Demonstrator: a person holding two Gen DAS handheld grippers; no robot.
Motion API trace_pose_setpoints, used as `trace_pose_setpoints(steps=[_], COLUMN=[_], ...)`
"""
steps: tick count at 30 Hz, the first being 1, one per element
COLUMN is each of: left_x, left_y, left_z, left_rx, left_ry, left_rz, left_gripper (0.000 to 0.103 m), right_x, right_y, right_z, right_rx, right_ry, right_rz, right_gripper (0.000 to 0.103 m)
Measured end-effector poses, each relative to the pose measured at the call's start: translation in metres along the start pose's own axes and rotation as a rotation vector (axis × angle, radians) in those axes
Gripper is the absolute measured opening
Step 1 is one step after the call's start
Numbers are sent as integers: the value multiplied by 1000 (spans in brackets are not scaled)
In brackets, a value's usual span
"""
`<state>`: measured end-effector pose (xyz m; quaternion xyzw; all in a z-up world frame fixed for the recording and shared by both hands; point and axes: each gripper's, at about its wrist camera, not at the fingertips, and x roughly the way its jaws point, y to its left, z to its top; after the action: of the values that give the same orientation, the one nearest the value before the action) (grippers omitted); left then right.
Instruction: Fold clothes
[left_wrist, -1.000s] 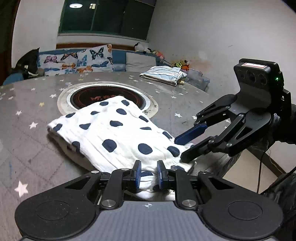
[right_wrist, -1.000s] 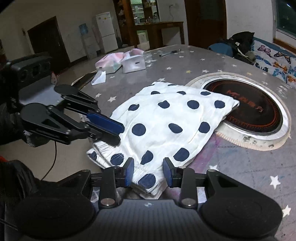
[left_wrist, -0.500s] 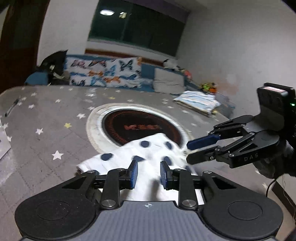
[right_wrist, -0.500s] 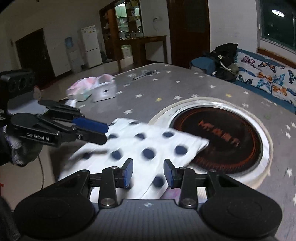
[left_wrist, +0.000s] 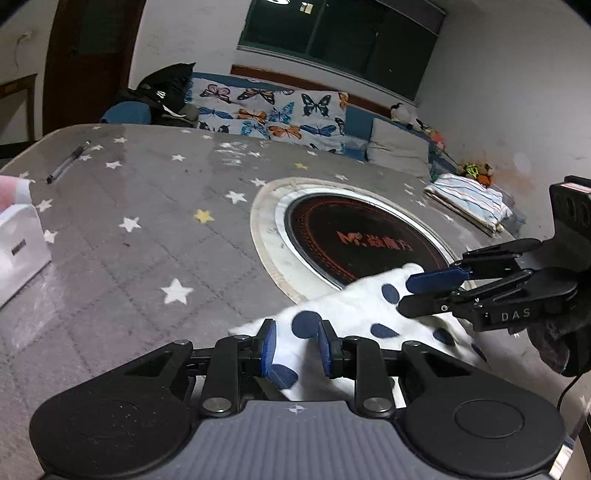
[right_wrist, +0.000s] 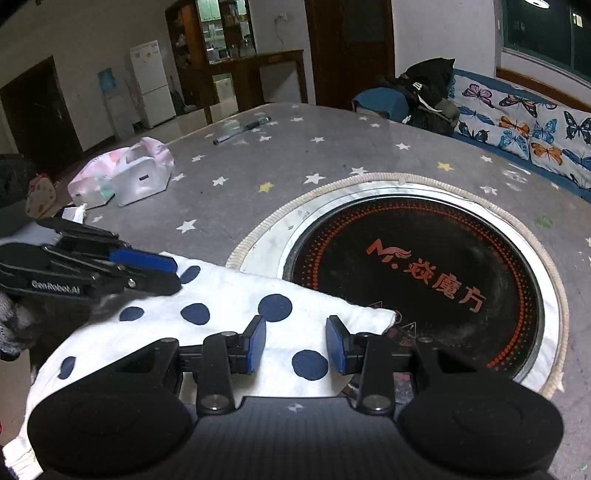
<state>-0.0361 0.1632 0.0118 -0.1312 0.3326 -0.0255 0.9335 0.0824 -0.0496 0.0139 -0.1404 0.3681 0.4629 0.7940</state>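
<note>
A white garment with navy dots (left_wrist: 354, 302) hangs from both grippers over the near part of the grey starred table (left_wrist: 147, 221). In the left wrist view my left gripper (left_wrist: 295, 343) is shut on its hem, and the right gripper (left_wrist: 404, 295) pinches the same edge at the right. Seen from the right wrist, the garment (right_wrist: 221, 295) runs back under the camera. My right gripper (right_wrist: 295, 347) has the cloth bunched between its pads, and the left gripper (right_wrist: 175, 275) grips the left corner. The held edge lies at the rim of the round cooktop (right_wrist: 424, 277).
The black cooktop (left_wrist: 369, 240) is set into the table's middle. A pen (left_wrist: 68, 162) lies far left, with a white box (left_wrist: 18, 243) at the left edge. A folded striped cloth (left_wrist: 469, 199) sits far right. A pink-white bag (right_wrist: 122, 177) is beside the box.
Both grippers have carried the garment's near hem forward over the rest of it, toward the cooktop. The spread cloth seen earlier is now mostly under the cameras.
</note>
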Motion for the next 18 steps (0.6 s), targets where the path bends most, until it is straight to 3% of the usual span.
trace_pose_setpoints(steps=[4, 10, 18], left_x=[-14, -29, -21], left_y=[-10, -44, -45], left_z=[3, -11, -28], left_rx=[-7, 77, 94], left_ry=[-27, -21, 18], left_rz=[-45, -137, -88], left_gripper=[26, 27, 26], right_x=[-11, -32, -38], right_y=[5, 34, 55], right_z=[5, -4, -23], right_rx=[-6, -96, -135], right_ry=[-22, -12, 24], right_rz=[12, 78, 89], right_gripper=[36, 37, 37])
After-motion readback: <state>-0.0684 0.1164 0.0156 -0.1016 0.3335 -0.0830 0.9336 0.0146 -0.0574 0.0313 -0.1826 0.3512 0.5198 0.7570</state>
